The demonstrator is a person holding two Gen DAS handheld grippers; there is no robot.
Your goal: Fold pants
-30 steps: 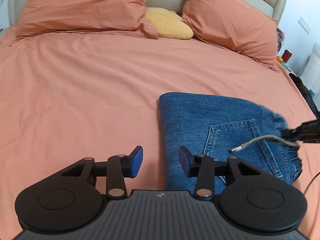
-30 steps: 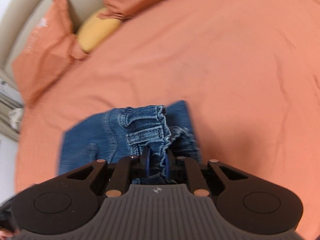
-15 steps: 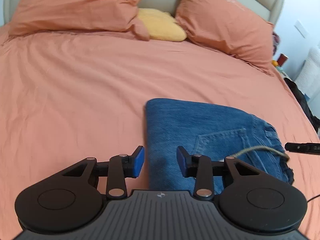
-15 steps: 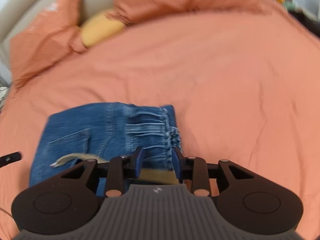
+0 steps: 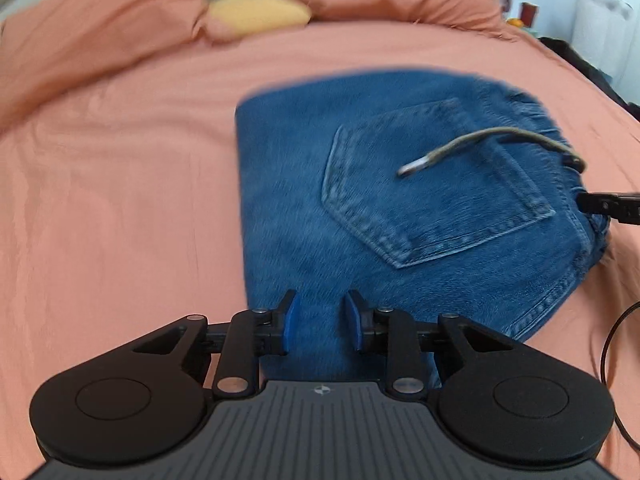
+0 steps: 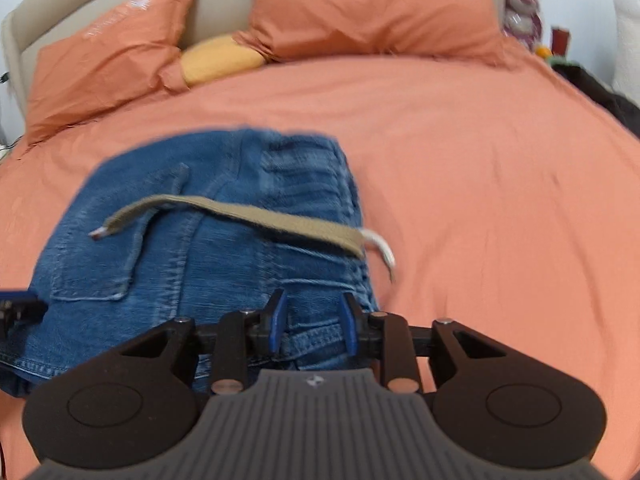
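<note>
No text can be read; the white marking on the pillow (image 6: 120, 20) is blurred.

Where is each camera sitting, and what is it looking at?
Left wrist: sits on the left tool, looks over the folded jeans toward the pillows; its open fingers show.
Right wrist: sits on the right tool, looks over the jeans' waistband end; its open fingers show.
Both share the jeans, tan drawstring, yellow pillow and orange bed.

Count: 1 pair of folded jeans (image 5: 400, 208), 1 tan belt (image 6: 248, 214) across them, 1 back pocket (image 5: 432, 188) showing. 2 orange pillows (image 6: 372, 8) (1 each side), 1 yellow cushion (image 6: 220, 60) between. 2 grippers: left gripper (image 5: 320, 320), right gripper (image 6: 312, 322).
</note>
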